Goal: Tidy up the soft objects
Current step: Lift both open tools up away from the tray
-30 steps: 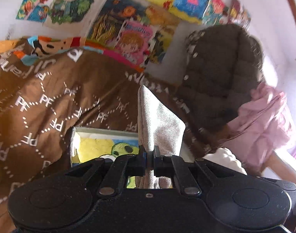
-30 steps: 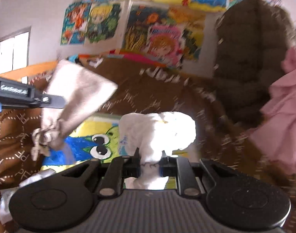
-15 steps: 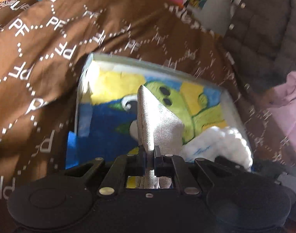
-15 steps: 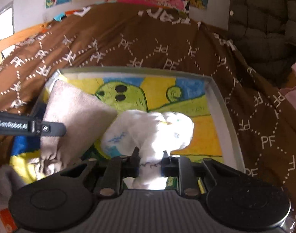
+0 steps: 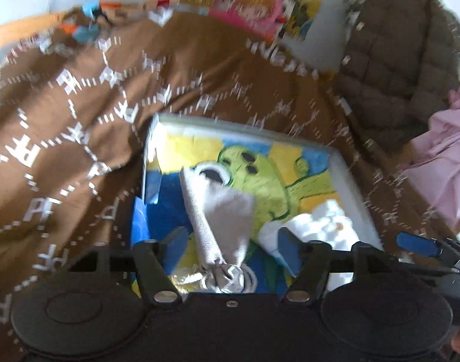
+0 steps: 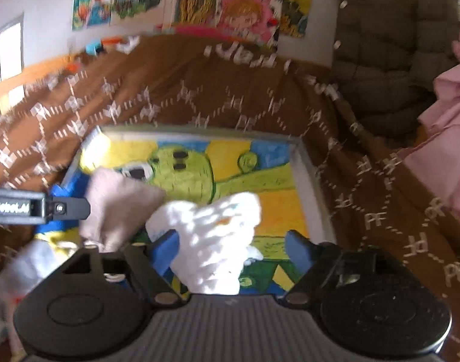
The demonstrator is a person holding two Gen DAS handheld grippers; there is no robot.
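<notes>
A shallow box [image 5: 344, 169] with a green cartoon picture on its floor lies on the bed. My left gripper [image 5: 231, 246] hangs over its near end with its jaws opening. A grey drawstring pouch [image 5: 220, 211] stands loose between the blue pads [image 5: 175, 244], which do not press on it. My right gripper [image 6: 231, 250] is also opening over the box [image 6: 305, 175]. A white fluffy cloth bundle [image 6: 211, 232] sits between its pads, free of them on the right. The pouch [image 6: 118, 208] and a left finger [image 6: 58, 208] show at the left of the right wrist view.
A brown blanket [image 5: 79, 120] printed with white letters surrounds the box. A dark quilted jacket [image 5: 401, 60] and pink cloth [image 5: 441, 157] hang at the right. Cartoon posters [image 6: 236, 3] cover the wall behind. A crumpled foil wrapper [image 5: 184, 279] lies at the box's near end.
Both grippers were shut, the left on the pouch and the right on the white bundle. Both now stand wide, and the two items rest loose in the box.
</notes>
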